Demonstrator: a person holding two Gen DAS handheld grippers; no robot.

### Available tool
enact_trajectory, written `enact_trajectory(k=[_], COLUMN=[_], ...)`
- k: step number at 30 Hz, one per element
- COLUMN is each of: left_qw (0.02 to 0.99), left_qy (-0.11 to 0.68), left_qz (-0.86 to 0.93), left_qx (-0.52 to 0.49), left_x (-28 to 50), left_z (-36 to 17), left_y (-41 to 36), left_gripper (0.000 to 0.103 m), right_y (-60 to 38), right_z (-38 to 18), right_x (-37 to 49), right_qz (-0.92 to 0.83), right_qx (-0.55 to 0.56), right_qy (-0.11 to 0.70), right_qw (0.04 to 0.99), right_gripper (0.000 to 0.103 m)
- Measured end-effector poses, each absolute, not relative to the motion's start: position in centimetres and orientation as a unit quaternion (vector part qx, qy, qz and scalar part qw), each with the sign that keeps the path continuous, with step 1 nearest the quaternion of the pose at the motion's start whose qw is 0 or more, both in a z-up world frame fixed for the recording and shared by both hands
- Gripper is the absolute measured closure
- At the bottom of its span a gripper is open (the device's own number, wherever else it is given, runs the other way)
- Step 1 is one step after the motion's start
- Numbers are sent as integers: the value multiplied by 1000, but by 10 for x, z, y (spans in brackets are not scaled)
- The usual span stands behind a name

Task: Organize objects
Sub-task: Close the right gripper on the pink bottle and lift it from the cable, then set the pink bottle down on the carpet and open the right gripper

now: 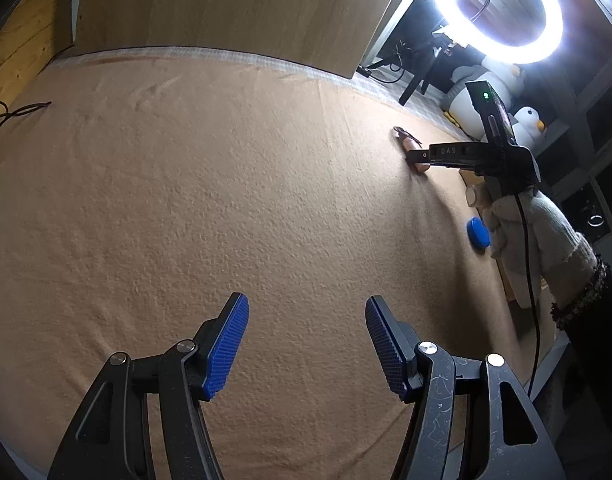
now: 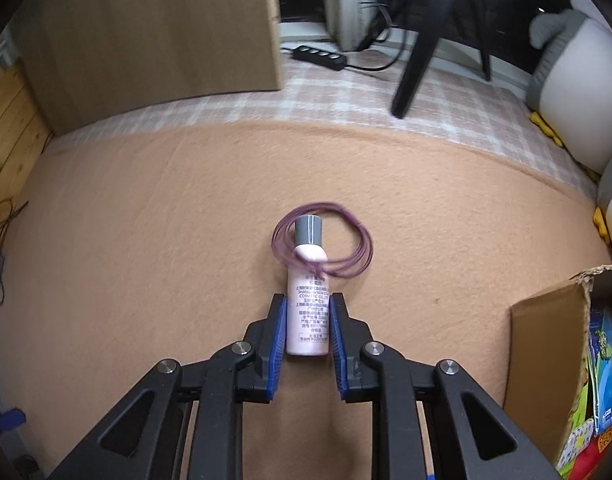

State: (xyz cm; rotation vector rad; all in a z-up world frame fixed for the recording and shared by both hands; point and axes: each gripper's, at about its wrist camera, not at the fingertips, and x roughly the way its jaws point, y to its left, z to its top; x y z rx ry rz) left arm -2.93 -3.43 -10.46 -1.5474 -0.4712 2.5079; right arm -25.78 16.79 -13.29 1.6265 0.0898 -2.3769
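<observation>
Bottle (image 2: 307,312) clamped mid-blanket (image 2: 146,240), open cloth around.

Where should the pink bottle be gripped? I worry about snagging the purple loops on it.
Grip the pink bottle across its lower body, from the base end, as the right gripper does. It lies flat, and the purple loops circle only its grey cap and shoulder.

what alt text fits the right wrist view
The right gripper closes its blue pads on a small pink bottle with a grey cap lying on the tan felt mat, thin purple cord loops around its neck. An open cardboard box sits right.
</observation>
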Motion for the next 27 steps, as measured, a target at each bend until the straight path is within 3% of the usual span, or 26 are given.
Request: enact_trajectory(k=[20,27], left_qw=[88,102], left_qy=[-152,-145], left_qz=[835,832], left_qx=[-522,-527], left_x=[-49,-64], left_z=[-112,-116], left_y=[-22,-5], left_gripper=[38,38], right_y=[118,133], right_z=[-136,-112], right_x=[-173,-185], right_qz=[-763,-785], right_qx=[588,562], right_qy=[35,-1], right_qw=[266,260], right_gripper=[84,76])
